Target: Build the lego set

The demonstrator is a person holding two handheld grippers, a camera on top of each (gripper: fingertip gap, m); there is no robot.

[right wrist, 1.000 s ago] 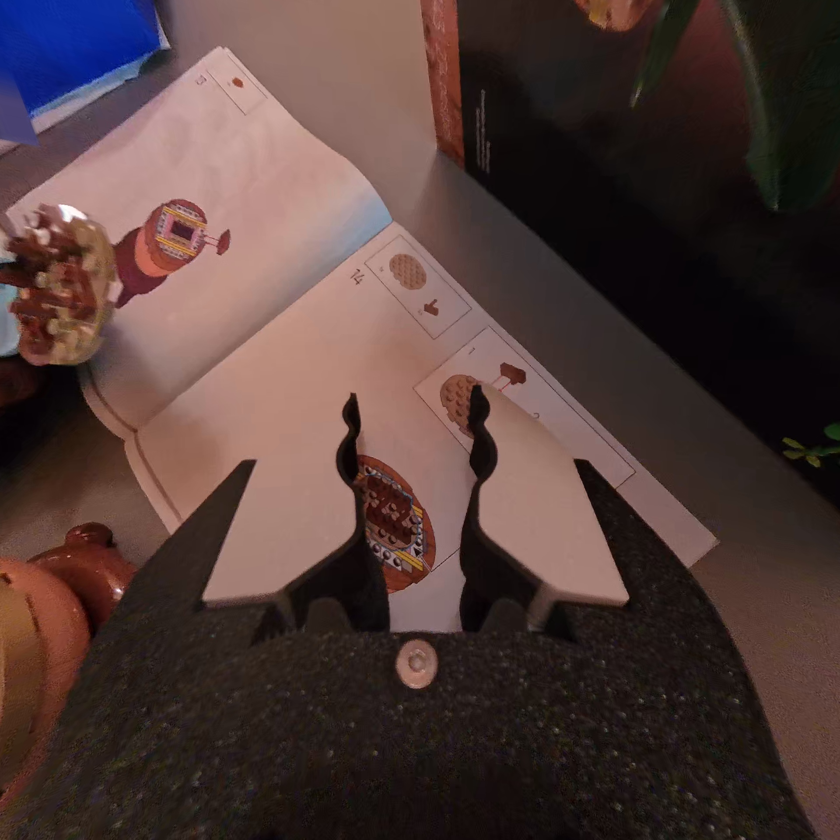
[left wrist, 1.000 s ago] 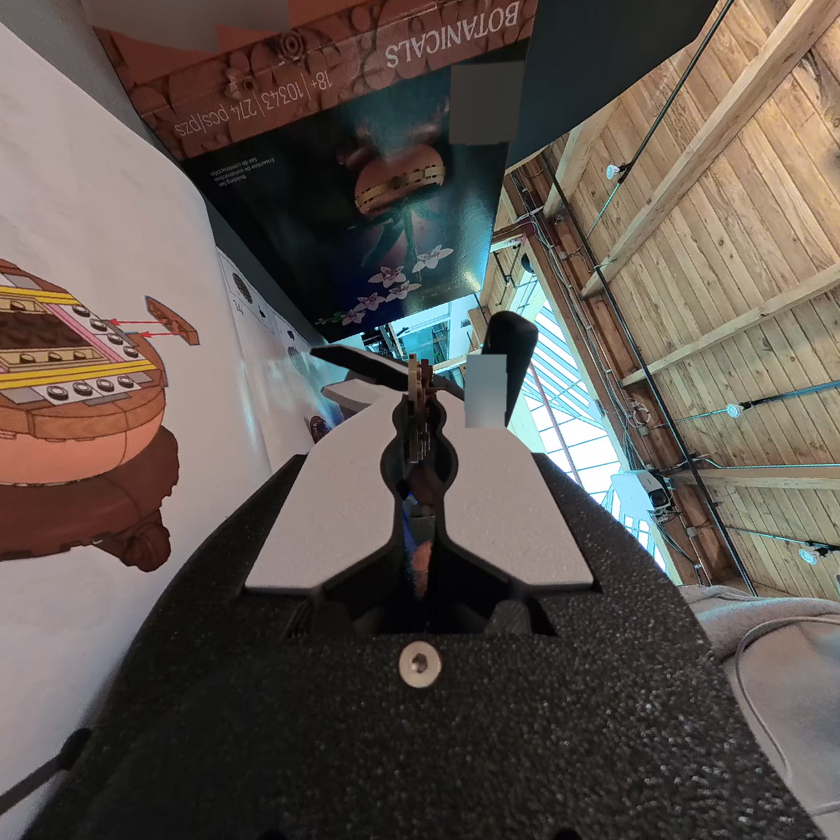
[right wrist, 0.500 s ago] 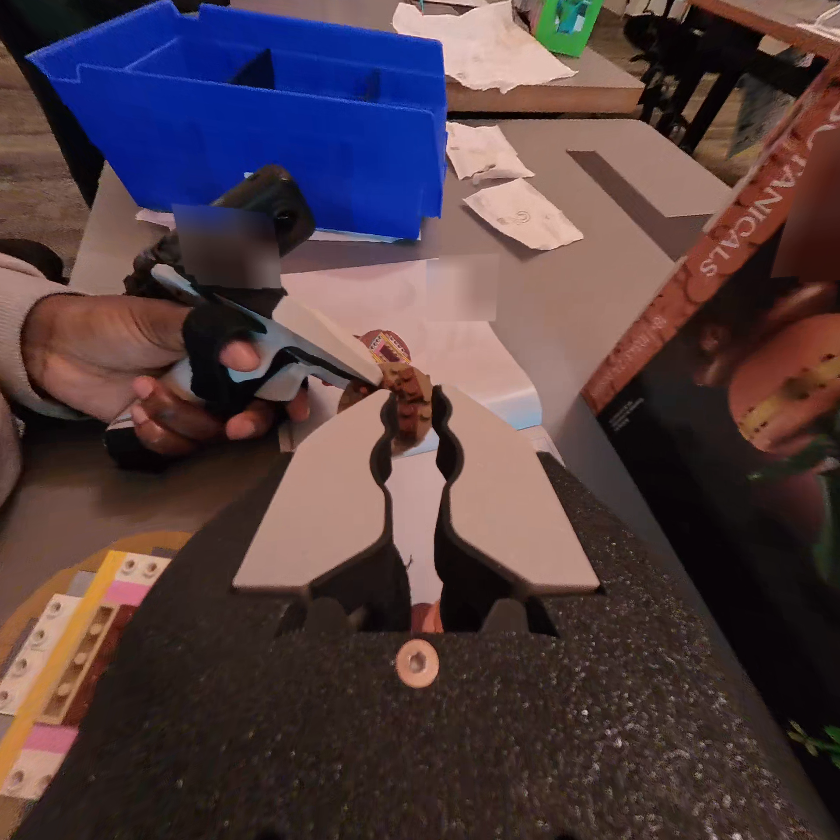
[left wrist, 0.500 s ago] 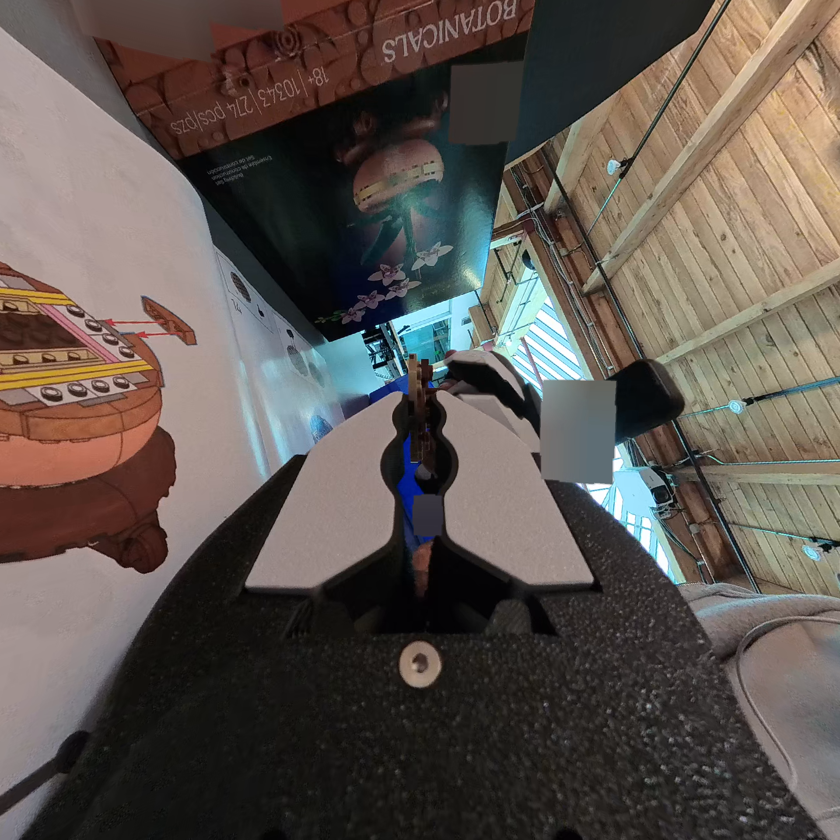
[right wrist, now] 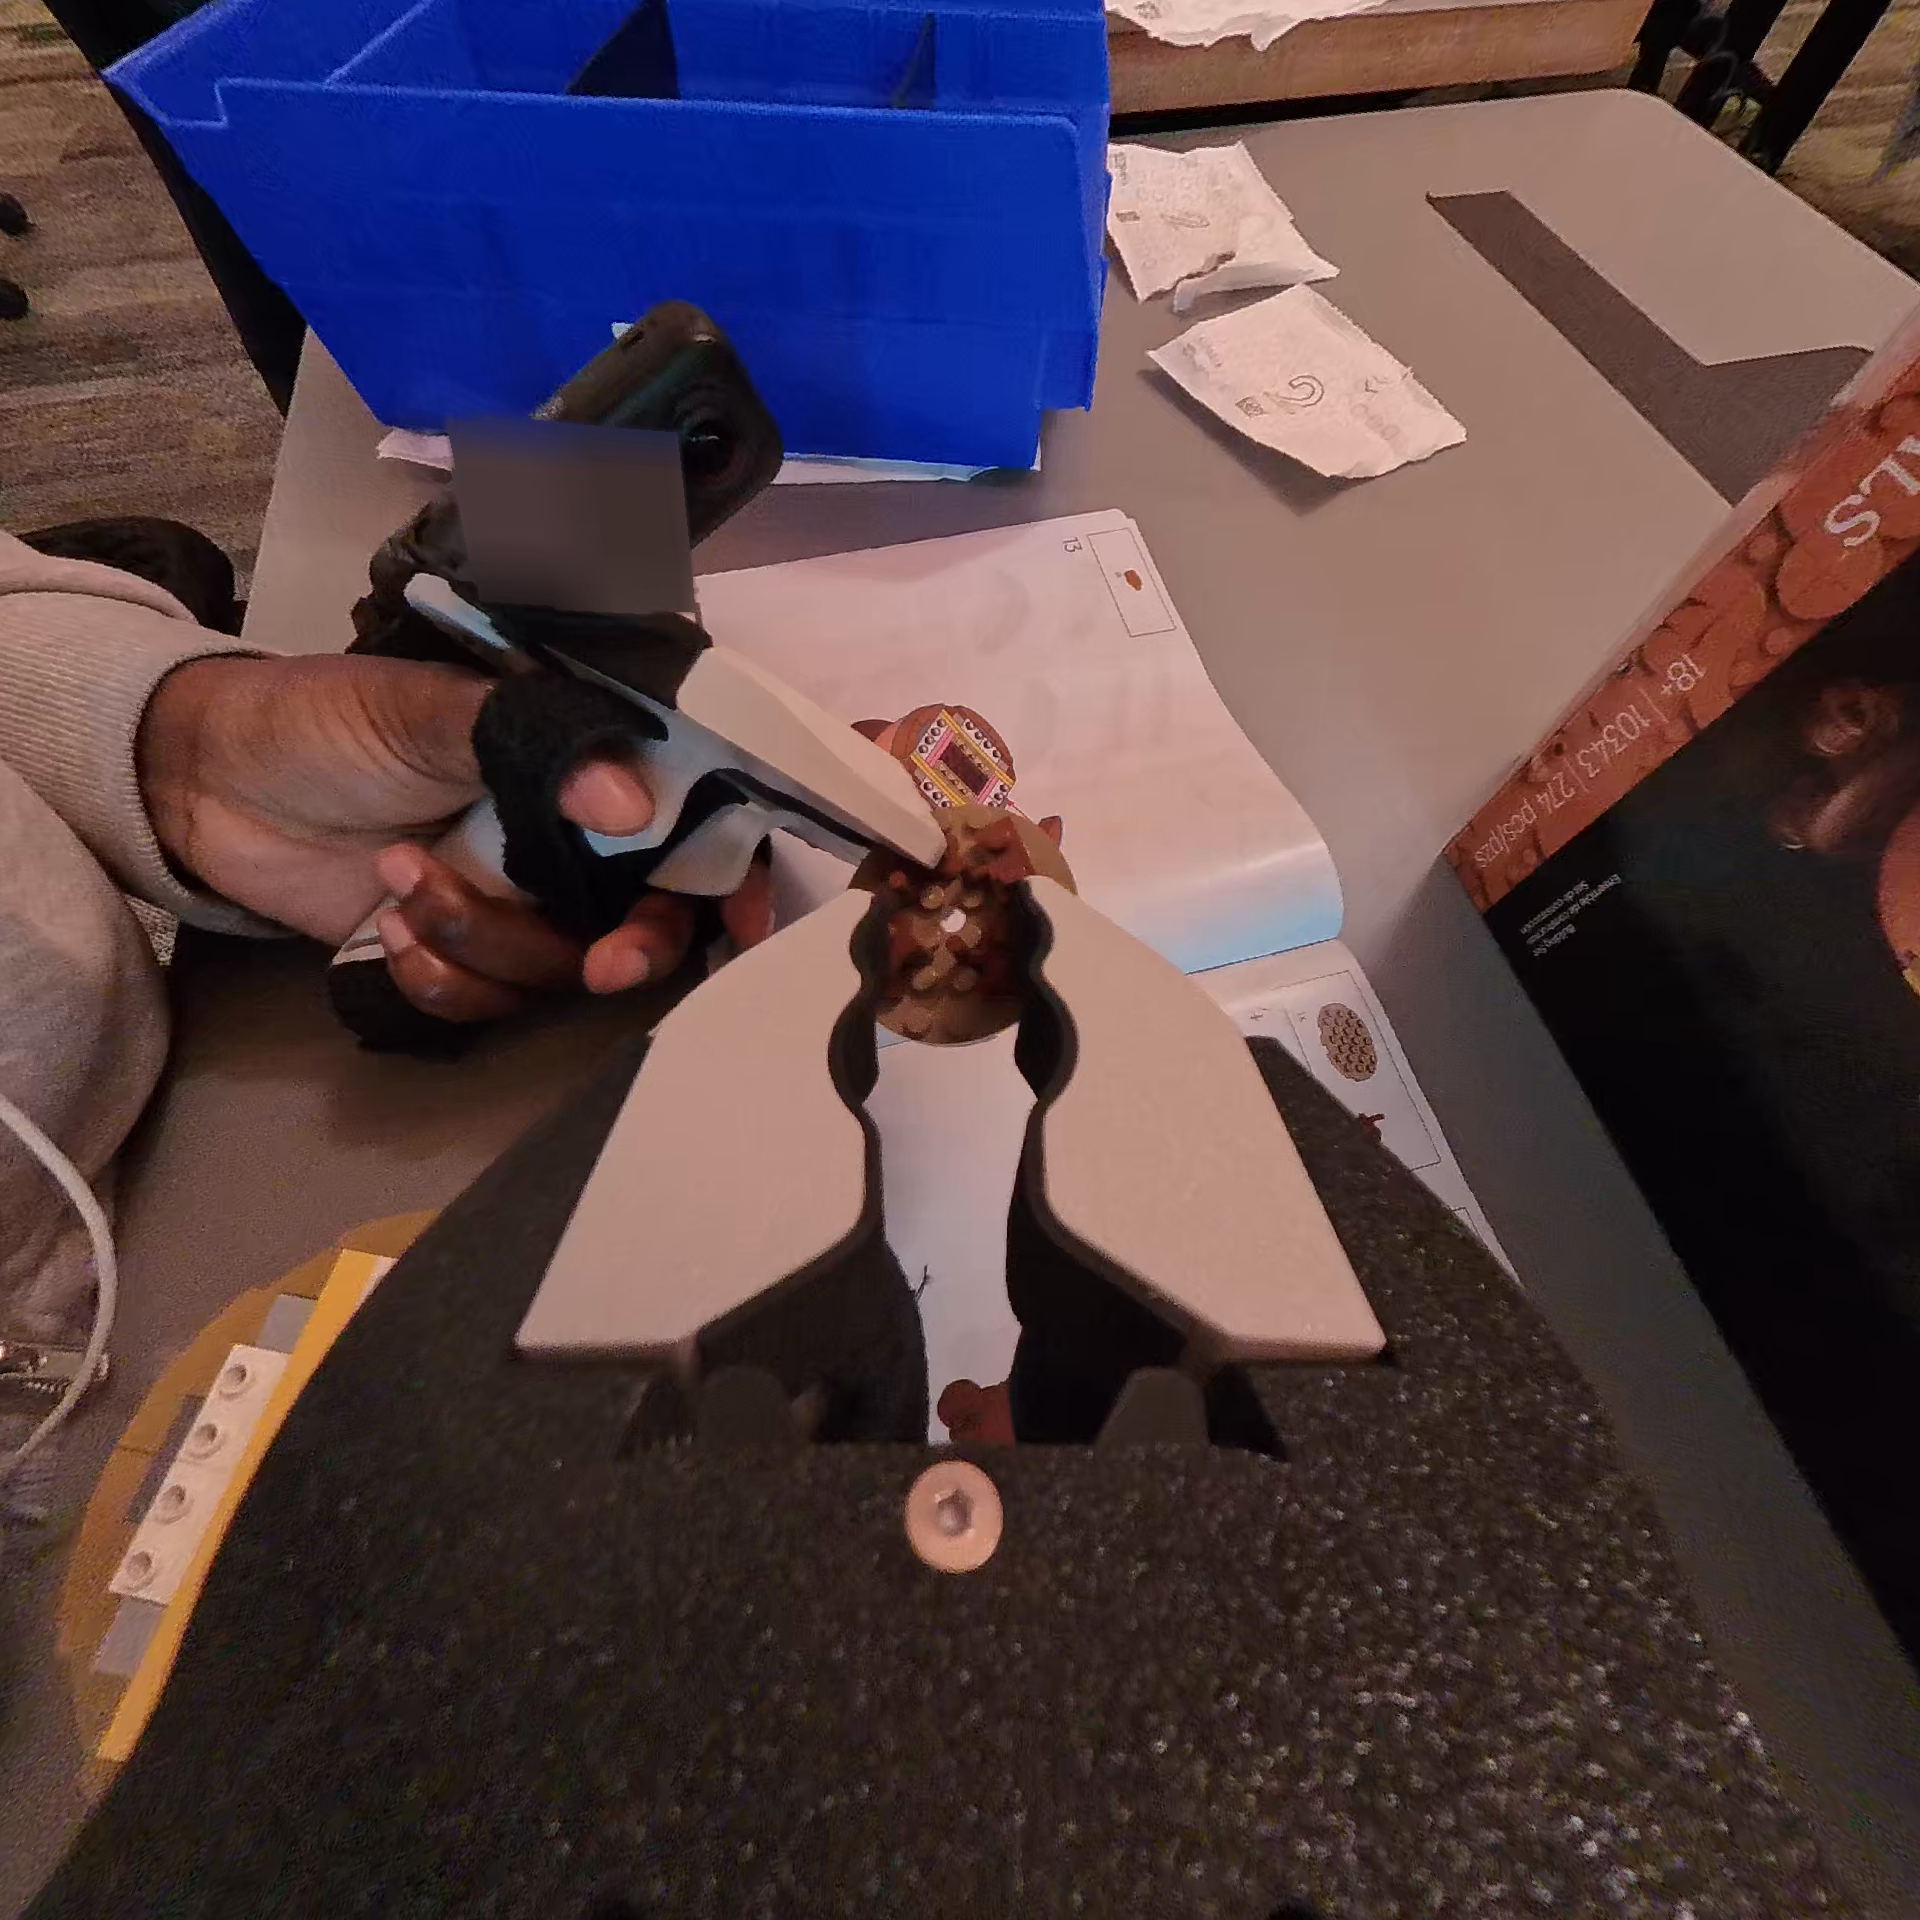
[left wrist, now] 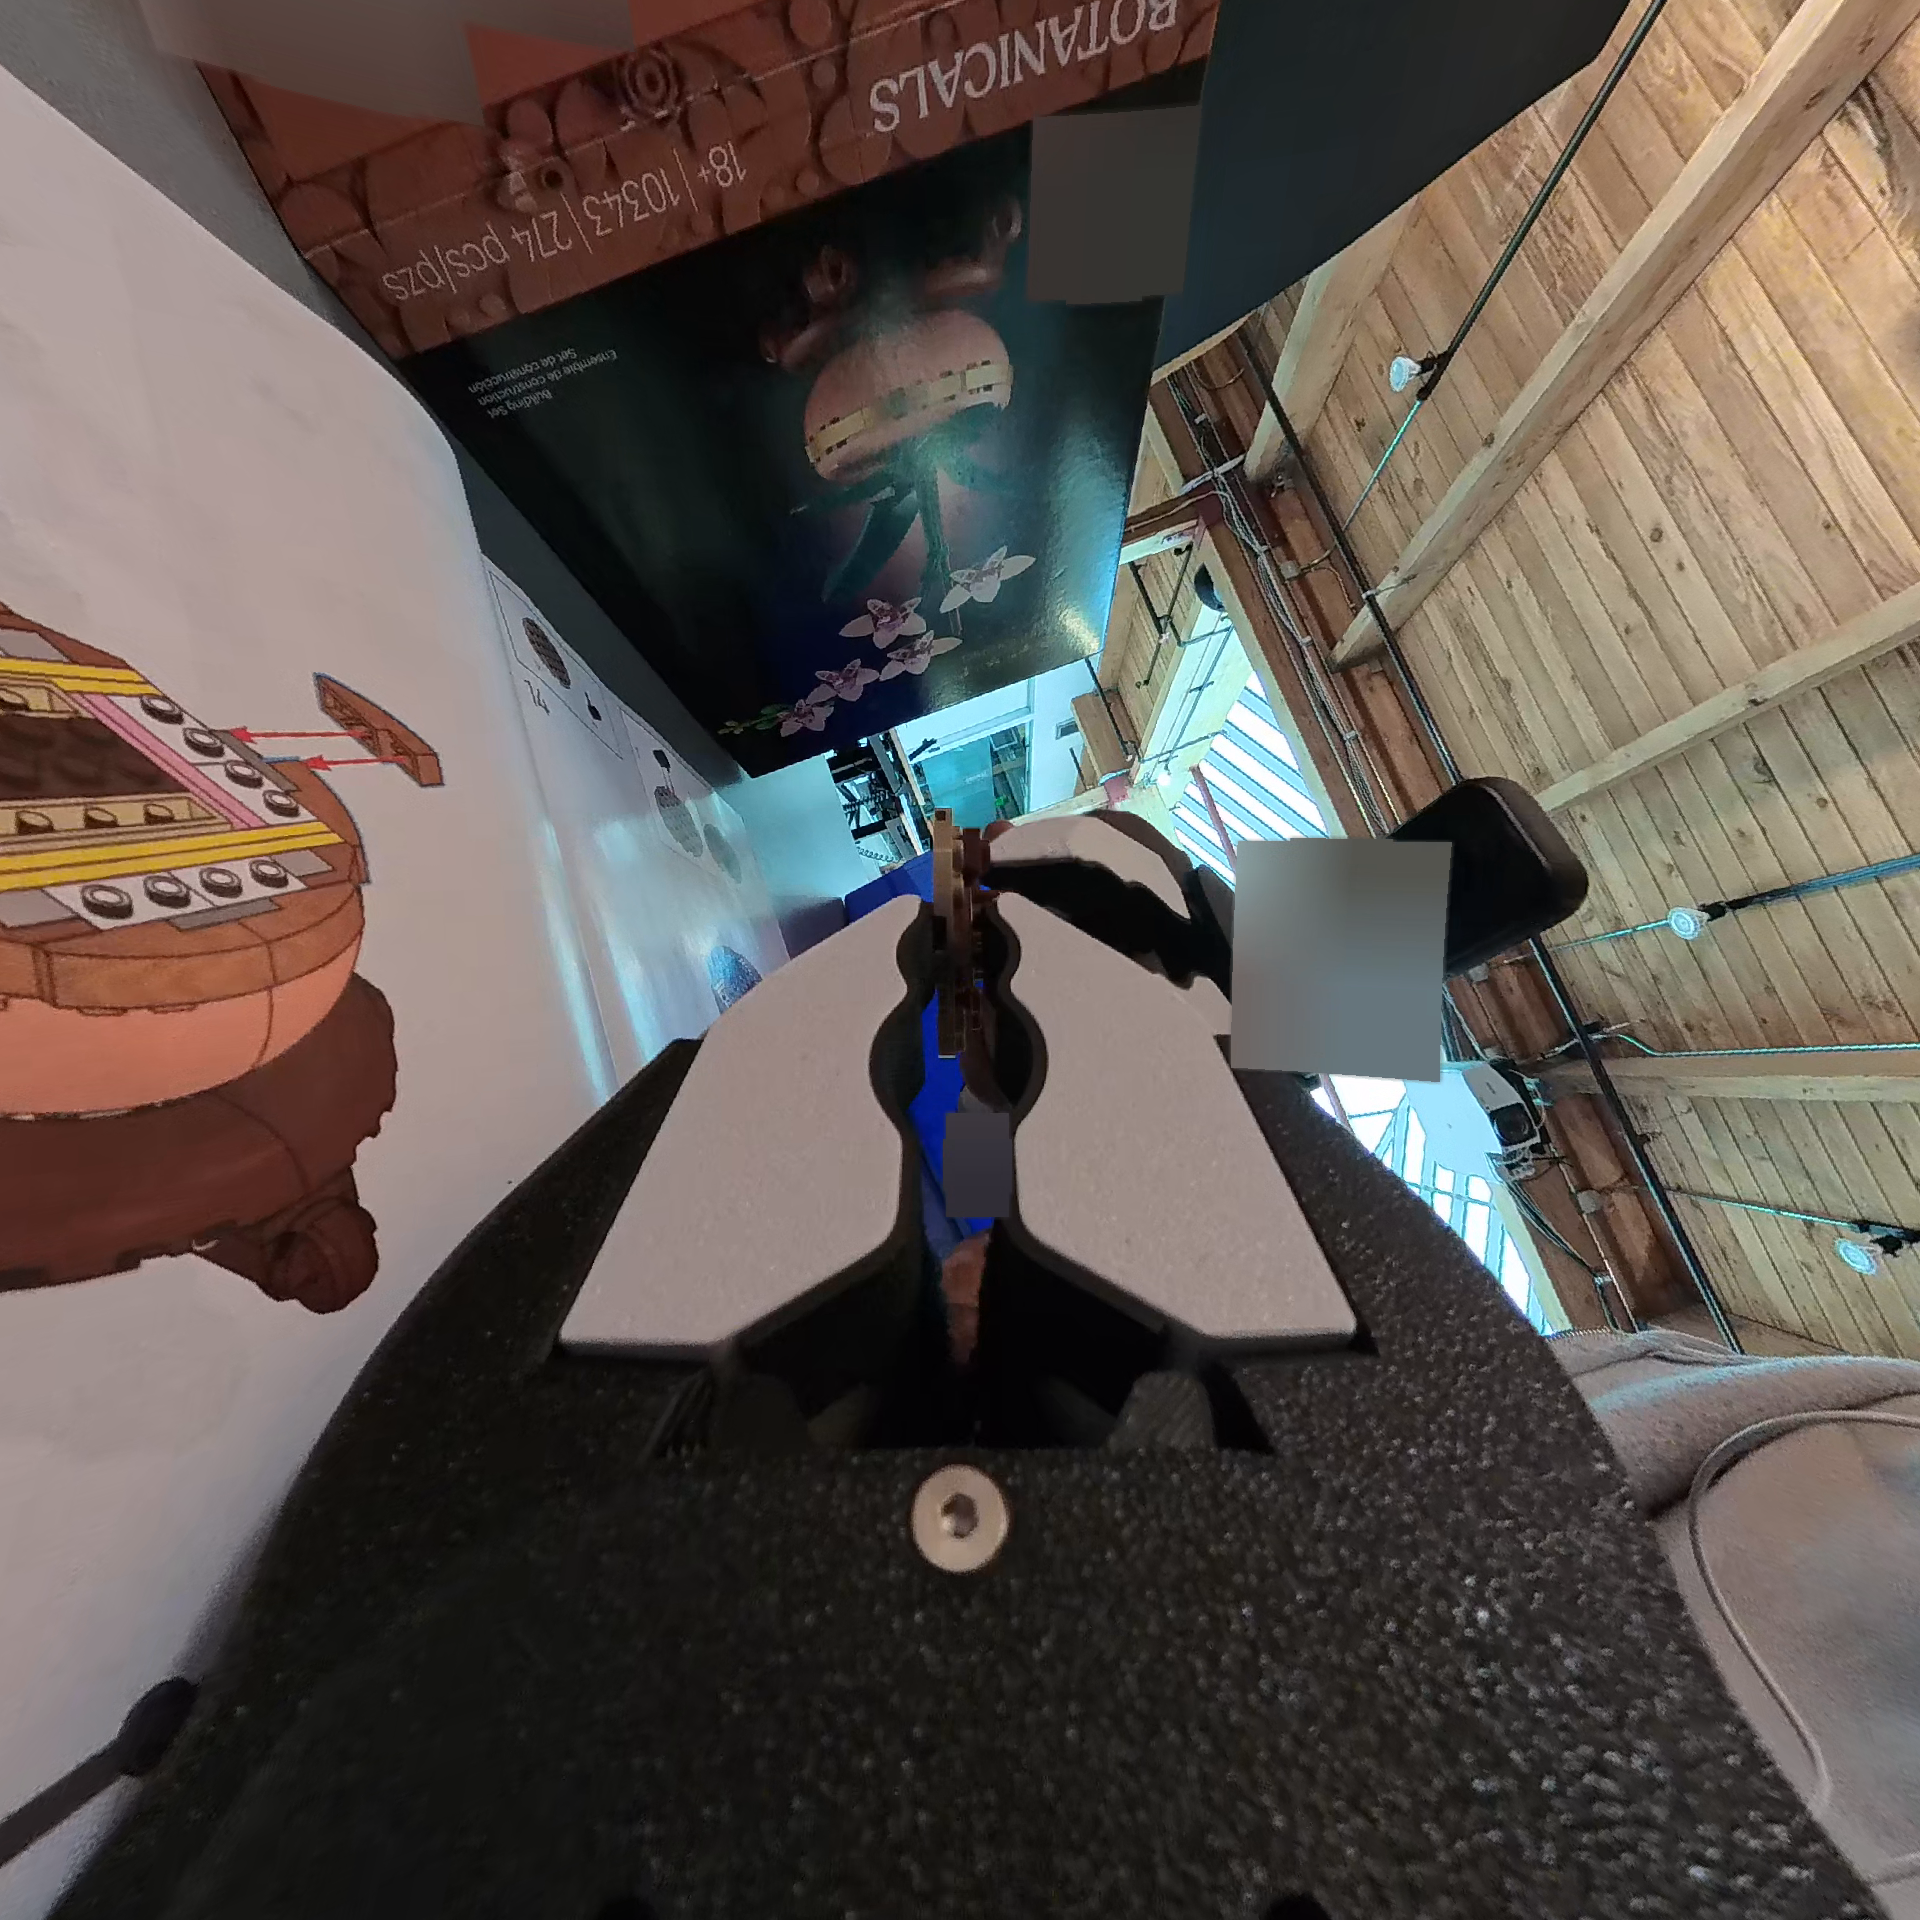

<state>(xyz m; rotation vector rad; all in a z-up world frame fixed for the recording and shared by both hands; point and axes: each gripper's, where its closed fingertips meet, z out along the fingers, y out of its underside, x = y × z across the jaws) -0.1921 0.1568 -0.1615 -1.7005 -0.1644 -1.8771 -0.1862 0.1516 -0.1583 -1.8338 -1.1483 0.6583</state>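
Note:
My left gripper (left wrist: 956, 904) is shut on a round tan Lego plate (left wrist: 948, 894) with brown pieces on it, seen edge-on. In the right wrist view the plate (right wrist: 940, 966) faces the camera, and the left gripper (right wrist: 925, 847), held by a hand (right wrist: 312, 790), pinches its top edge from the left. My right gripper (right wrist: 948, 914) is open, its fingertips on either side of the plate's face, close to it. In the left wrist view the right gripper (left wrist: 1003, 883) comes in from the right at the plate's brown side.
An open instruction booklet (right wrist: 1091, 727) lies on the grey table (right wrist: 1455, 582). The set's box (right wrist: 1714, 831) stands at the right. A blue bin (right wrist: 675, 208) and torn paper bags (right wrist: 1299, 384) are behind. A partly built round pot (right wrist: 208, 1455) sits at the lower left. Both grippers' tips are close together, under 4 cm apart.
My right gripper has swung up from the booklet toward the plate and come closer, its jaws a little wider. The left gripper has stayed shut on the plate.

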